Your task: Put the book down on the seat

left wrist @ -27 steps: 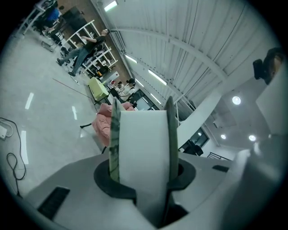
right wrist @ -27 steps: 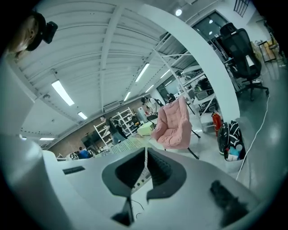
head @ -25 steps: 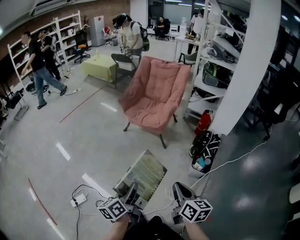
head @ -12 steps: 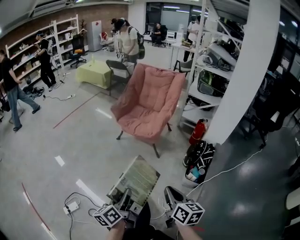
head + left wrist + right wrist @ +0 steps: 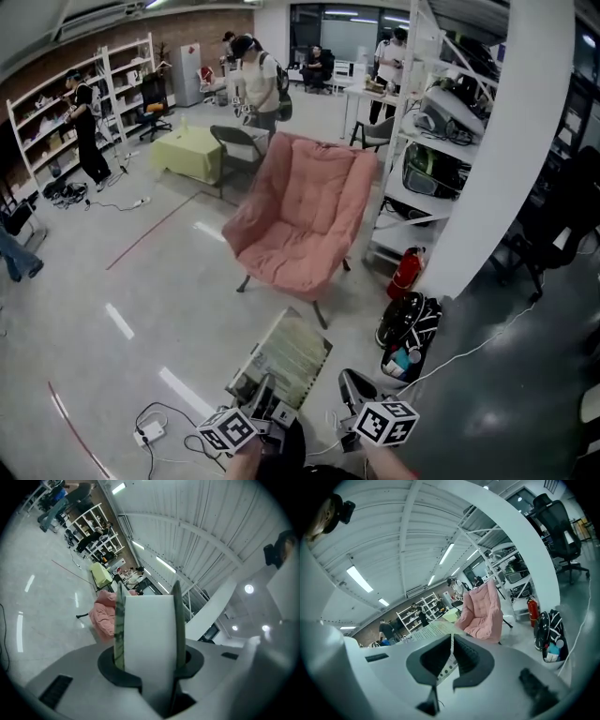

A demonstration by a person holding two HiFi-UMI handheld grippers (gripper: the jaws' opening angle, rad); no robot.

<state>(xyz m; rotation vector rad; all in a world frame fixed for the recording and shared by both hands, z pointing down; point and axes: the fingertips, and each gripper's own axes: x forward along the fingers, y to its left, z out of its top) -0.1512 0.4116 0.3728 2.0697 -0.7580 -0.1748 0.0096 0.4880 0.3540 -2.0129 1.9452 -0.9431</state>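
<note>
Thick green-covered book [image 5: 283, 354] with a white page block is sitting pinched between the fingers of your left gripper [image 5: 265, 394], well short of the padded pink fabric chair [image 5: 302, 220] — you are, by the look of it, carrying it over. Your right gripper [image 5: 352, 386] is hanging beside the book, fingers pressed nearly together on nothing I can make out. Next you are needing to reach the chair's seat and lay the book flat — letting go only once it is resting.
</note>
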